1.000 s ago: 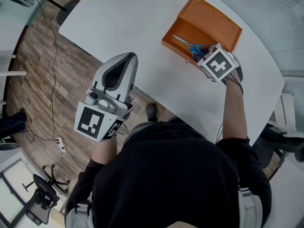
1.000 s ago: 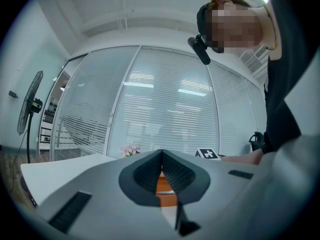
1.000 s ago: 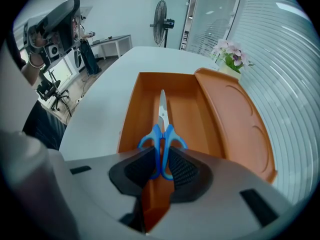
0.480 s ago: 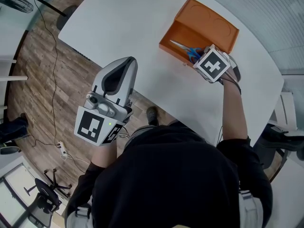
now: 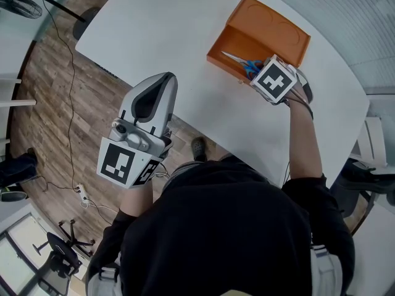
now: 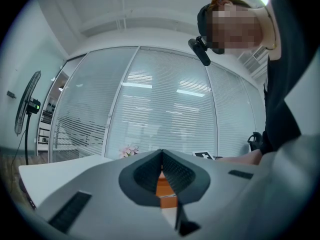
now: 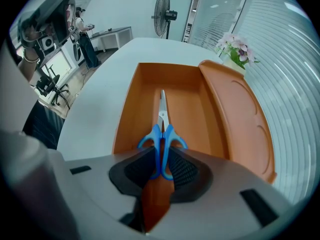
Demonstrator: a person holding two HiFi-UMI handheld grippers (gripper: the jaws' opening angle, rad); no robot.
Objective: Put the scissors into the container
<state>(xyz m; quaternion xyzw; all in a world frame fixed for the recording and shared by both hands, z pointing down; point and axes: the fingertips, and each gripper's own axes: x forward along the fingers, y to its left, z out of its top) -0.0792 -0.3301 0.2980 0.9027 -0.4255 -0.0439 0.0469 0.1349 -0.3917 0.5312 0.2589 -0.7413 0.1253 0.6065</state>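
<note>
1. Scissors (image 7: 161, 143) gripped by the blue handles in right gripper (image 7: 161, 162) fingers, blades pointing down into the open orange container (image 7: 192, 109) on the table (image 5: 160, 29).
2. Left gripper (image 6: 162, 156) fingers closed together, empty, well apart from the container.

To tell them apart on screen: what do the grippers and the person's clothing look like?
The left gripper and right gripper match: pale grey shells, black textured pads, each with a black-and-white square-marker cube. The person wears a black top.
</note>
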